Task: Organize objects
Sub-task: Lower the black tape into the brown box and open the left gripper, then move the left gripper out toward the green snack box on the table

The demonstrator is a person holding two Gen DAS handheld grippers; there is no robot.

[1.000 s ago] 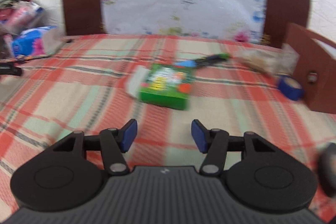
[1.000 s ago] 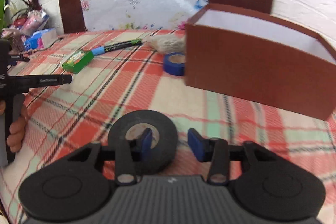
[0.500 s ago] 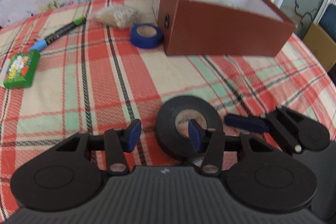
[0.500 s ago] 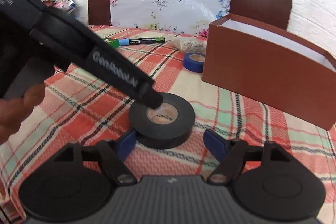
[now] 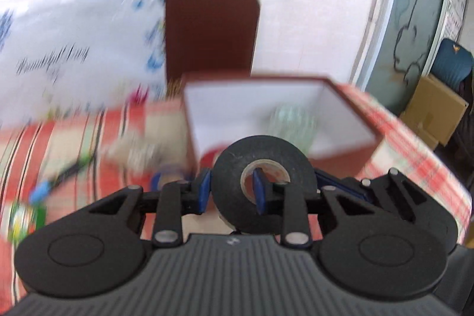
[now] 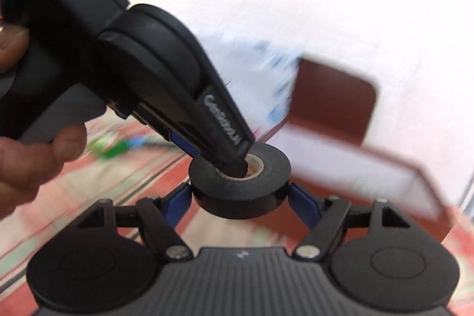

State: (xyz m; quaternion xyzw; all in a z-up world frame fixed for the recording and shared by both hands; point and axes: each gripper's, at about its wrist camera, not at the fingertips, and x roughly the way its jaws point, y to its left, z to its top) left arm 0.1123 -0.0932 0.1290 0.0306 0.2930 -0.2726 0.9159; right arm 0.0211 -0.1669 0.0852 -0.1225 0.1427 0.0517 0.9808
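The left gripper (image 5: 231, 191) jaws clamp the black tape roll (image 5: 262, 182)'s wall, one finger inside its core. The right gripper (image 6: 240, 202) jaws touch the roll's sides. Half a second ago it lay on the checked worktop (image 5: 414, 156); now it is lifted, the brown box (image 5: 296, 108) at twelve o'clock. Only the right view shows the hand (image 6: 32, 144).
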